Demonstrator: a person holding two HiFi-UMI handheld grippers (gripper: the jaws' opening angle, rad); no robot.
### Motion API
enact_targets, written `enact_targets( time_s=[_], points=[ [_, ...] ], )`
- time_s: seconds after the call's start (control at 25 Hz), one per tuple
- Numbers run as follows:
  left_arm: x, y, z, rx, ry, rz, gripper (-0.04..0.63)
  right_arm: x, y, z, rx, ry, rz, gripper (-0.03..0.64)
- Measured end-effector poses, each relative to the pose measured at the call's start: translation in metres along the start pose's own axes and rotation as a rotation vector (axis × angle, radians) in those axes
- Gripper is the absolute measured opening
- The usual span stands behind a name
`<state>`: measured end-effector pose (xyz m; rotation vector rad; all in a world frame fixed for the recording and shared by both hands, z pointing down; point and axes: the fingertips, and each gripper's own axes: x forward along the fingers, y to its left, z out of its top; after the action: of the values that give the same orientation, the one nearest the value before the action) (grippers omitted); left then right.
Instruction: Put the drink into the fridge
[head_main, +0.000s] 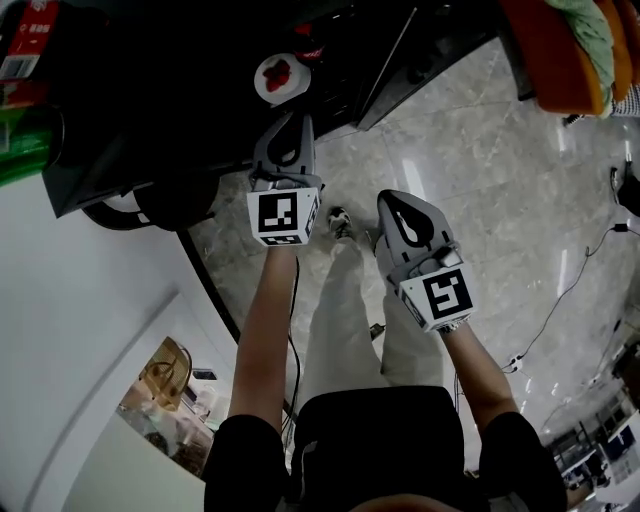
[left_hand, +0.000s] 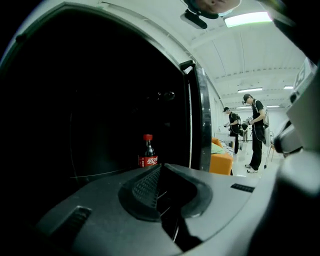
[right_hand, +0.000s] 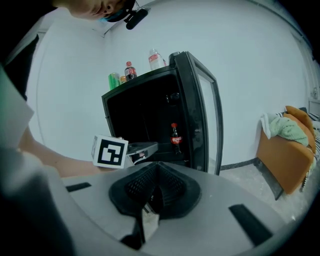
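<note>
We hold the left gripper (left_hand: 161, 169) in front of the open black fridge (right_hand: 131, 115), its 2 grey jaws pressed together with nothing between them. The right gripper (right_hand: 156, 167) is likewise closed and empty. The dark cola bottle with red cap and label (left_hand: 148, 153) stands upright inside the fridge (at the right, beside the glass door (right_hand: 202, 107)), apart from both grippers.

armchair (right_hand: 289, 161): orange, green cloth (right_hand: 286, 127) on top | people (left_hand: 257, 132): two, standing | floor (head_main: 480, 150): glossy grey tile
</note>
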<state>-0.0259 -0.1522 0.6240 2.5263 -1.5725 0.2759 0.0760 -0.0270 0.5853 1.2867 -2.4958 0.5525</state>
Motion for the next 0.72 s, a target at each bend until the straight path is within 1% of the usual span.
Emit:
enact_targets(
  time_s=[0.08,0.2,0.44,0.72],
  points=[
    [-0.014,-0.008,0.011,-0.005,-0.016,0.000,0.011,-0.001,0.002,0.009,-0.006,-0.014,0.001,0.014],
    [-0.037,-0.016,0.026,-0.026,-0.036,-0.006,0.009,-0.002,0.009,0.021,-0.012,-0.037,0.000,0.014],
    [-0.088,-0.034,0.063,-0.108,-0.033,0.001,0.009,-0.014,0.025,0.050,0.002,-0.046,0.010,0.014],
    [-0.128,-0.048,0.108,-0.105,-0.012,-0.058,0.009,-0.033,0.060,0.102,-0.022,-0.077,0.047,0.014]
  ],
)
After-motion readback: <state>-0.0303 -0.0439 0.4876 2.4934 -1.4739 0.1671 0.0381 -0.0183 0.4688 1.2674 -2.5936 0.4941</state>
